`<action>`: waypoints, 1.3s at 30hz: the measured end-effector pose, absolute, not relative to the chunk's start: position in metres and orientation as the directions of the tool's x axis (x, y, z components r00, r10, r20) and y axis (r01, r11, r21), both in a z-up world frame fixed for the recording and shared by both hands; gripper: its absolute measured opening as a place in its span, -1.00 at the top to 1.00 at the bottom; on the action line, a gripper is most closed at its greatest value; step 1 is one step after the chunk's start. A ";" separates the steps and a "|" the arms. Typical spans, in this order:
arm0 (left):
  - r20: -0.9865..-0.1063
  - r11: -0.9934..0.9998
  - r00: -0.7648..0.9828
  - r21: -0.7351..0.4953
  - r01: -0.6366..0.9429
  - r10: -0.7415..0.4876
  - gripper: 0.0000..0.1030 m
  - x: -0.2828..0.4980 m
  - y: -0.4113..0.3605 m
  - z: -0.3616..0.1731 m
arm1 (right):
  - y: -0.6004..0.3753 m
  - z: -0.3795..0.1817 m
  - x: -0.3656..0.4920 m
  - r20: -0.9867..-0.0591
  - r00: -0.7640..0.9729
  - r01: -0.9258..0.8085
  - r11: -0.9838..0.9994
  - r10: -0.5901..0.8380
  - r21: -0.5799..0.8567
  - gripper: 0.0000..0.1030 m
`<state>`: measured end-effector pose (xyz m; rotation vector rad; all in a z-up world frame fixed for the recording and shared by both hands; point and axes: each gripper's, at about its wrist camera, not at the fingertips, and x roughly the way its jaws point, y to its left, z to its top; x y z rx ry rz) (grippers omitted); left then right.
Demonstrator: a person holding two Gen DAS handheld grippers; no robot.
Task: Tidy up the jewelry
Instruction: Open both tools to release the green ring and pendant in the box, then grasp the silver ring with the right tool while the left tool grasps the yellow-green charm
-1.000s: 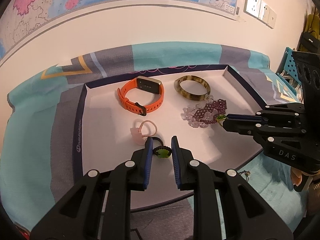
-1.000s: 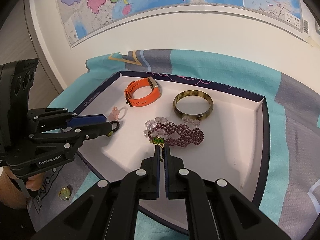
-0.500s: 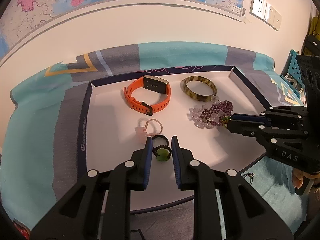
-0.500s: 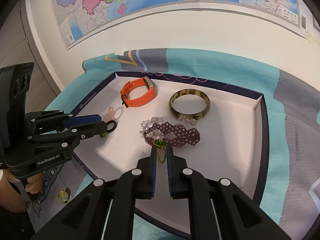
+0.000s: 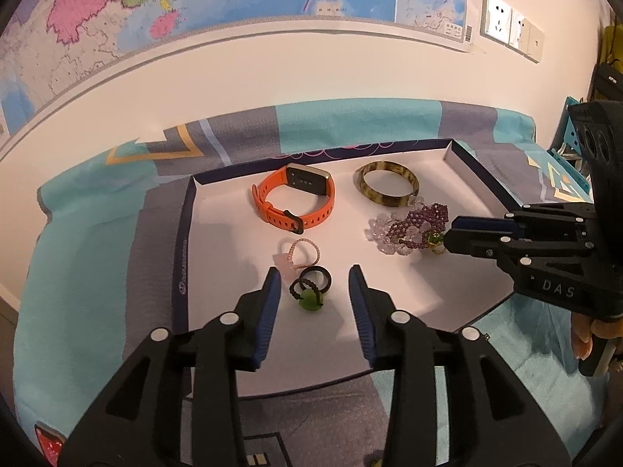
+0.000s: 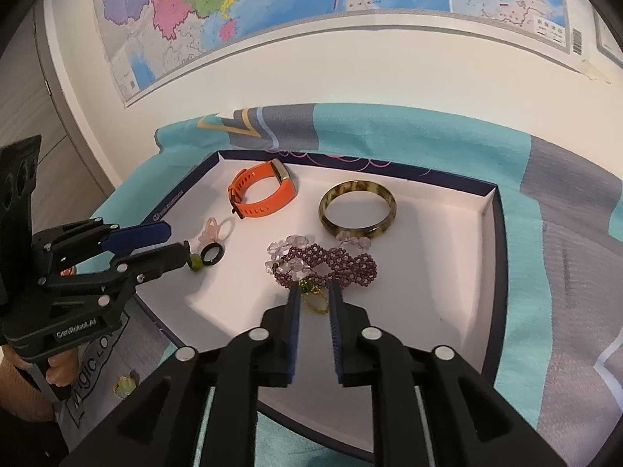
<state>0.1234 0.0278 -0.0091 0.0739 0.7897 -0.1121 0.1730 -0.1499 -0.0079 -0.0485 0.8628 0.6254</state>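
Both grippers have let go: left gripper (image 5: 313,286) jaws now apart around the green ring (image 5: 308,299), right gripper (image 6: 314,295) jaws apart beside the beaded bracelet (image 6: 331,264), in the white tray (image 5: 218,241) on a teal cloth (image 5: 97,241) below a wall map (image 6: 272,11).

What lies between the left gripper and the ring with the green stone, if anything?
Nothing visible. The left gripper is open, and the green-stone ring lies on the tray between its fingers. The black ring touches it at the far side, so it does not block the approach.

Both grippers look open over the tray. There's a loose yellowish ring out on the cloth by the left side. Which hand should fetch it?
Left, probably. The left gripper is open at that tray edge, and the yellowish ring lies just beneath its hand; the right gripper hangs mid-tray.
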 end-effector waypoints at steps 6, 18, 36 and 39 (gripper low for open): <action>-0.685 0.991 0.727 0.052 0.120 -0.052 0.08 0.109 0.026 0.000 | -0.156 -0.001 0.167 -0.705 0.504 -0.525 0.825 0.500 0.209 0.54; -0.638 0.991 0.770 0.092 0.098 -0.017 -0.34 0.067 0.027 0.011 | -0.165 0.019 0.127 -0.661 0.541 -0.546 0.815 0.520 0.194 0.18; -0.696 0.985 0.716 0.082 0.153 -0.053 -0.35 0.008 0.028 -0.017 | -0.152 -0.016 0.077 -0.736 0.471 -0.583 0.798 0.486 0.154 0.13; -0.709 0.983 0.702 0.082 0.167 -0.060 -0.35 0.002 0.026 -0.022 | -0.147 -0.020 0.079 -0.742 0.455 -0.584 0.794 0.493 0.169 0.13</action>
